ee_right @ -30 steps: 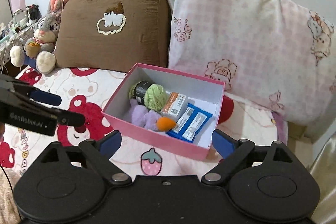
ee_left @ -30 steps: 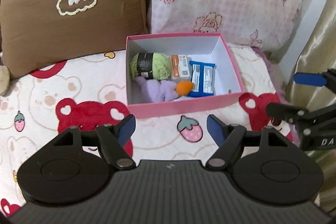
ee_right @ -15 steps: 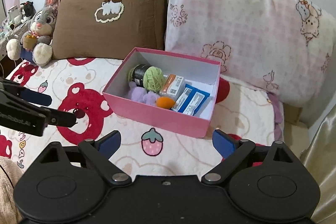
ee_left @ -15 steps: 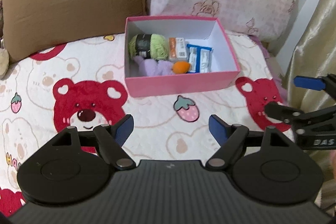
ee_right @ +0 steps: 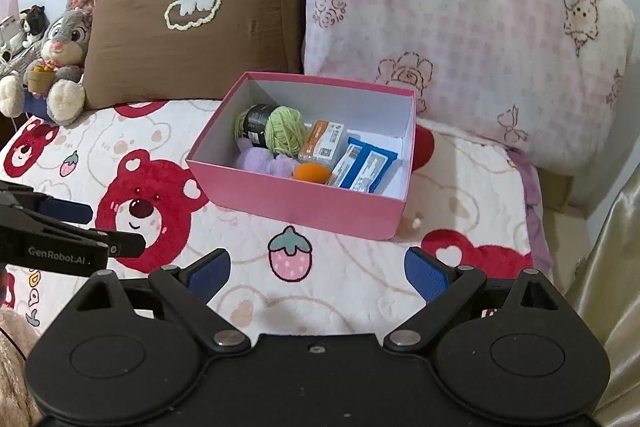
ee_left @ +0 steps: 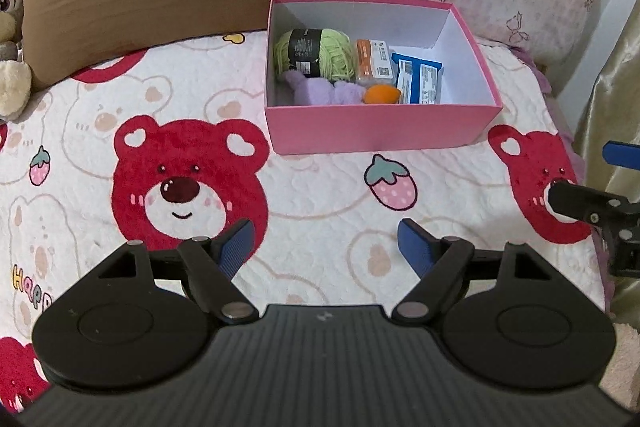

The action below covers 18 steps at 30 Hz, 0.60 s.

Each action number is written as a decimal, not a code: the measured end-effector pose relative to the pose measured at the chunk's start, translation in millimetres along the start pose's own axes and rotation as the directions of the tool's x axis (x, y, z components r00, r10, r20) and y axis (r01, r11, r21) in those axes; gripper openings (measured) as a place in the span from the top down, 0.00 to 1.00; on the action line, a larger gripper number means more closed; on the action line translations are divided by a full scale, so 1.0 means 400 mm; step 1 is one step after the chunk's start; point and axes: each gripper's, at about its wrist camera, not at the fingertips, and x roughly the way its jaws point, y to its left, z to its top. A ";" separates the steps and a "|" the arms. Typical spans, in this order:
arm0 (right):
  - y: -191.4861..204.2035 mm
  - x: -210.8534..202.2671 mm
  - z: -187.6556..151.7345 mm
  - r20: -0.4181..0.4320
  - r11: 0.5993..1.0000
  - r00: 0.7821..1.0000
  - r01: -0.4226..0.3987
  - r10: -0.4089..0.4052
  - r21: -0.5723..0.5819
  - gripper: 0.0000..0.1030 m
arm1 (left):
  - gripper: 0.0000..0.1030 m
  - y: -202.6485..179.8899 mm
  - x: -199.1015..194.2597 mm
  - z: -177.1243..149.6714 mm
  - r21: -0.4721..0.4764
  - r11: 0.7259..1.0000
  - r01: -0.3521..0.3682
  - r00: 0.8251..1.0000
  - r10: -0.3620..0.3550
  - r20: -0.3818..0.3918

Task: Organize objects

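The pink box (ee_left: 380,131) sits on the bed (ee_left: 320,195) against the pillows, holding green yarn (ee_left: 316,53), a purple plush (ee_left: 320,93), an orange ball (ee_left: 382,94) and blue packets (ee_left: 420,81). It lies straight ahead and far from both grippers, long axis running left to right. The left hand-held gripper (ee_left: 326,247) and right hand-held gripper (ee_right: 316,273) both stand wide and empty; neither looks clearly nearer. Only the right view shows the rabbit toy (ee_right: 60,67) whole.

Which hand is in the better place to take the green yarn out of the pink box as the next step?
Probably left. The green yarn lies at the left end of the pink box, nearer the left tongs. The right tongs would reach across the packets. Both are open and empty.
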 end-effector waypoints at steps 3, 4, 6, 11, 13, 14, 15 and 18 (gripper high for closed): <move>-0.001 0.008 -0.002 -0.005 1.000 1.000 0.005 -0.005 0.019 0.07 | 0.24 0.004 0.006 -0.001 -0.016 1.000 0.008 1.000 -0.008 -0.004; -0.003 0.010 -0.001 -0.008 1.000 1.000 0.006 -0.006 0.028 0.07 | 0.24 0.005 0.008 -0.001 -0.018 1.000 0.007 1.000 -0.008 -0.004; -0.006 0.015 -0.001 -0.013 0.999 1.000 0.010 -0.009 0.041 0.07 | 0.23 0.006 0.009 -0.002 -0.022 1.000 0.004 1.000 -0.004 0.000; -0.008 0.021 -0.002 -0.021 0.998 0.999 0.033 -0.032 0.060 0.07 | 0.23 0.006 0.017 0.002 -0.030 1.000 -0.006 1.000 0.006 0.002; -0.004 0.023 -0.006 -0.028 0.998 0.999 0.037 -0.035 0.059 0.07 | 0.23 0.008 0.022 0.008 -0.041 0.999 -0.007 1.000 0.007 0.001; -0.003 0.024 -0.007 -0.029 0.998 0.999 0.039 -0.038 0.054 0.07 | 0.23 0.007 0.023 0.011 -0.046 0.999 -0.003 1.000 0.003 0.004; 0.001 0.024 -0.007 -0.029 0.998 0.999 0.044 -0.043 0.048 0.07 | 0.22 0.006 0.023 0.013 -0.046 0.999 0.003 1.000 -0.003 0.008; 0.013 0.026 -0.009 -0.031 0.999 0.999 0.041 -0.041 0.024 0.07 | 0.18 0.004 0.024 0.013 -0.046 0.999 0.006 1.000 -0.006 0.012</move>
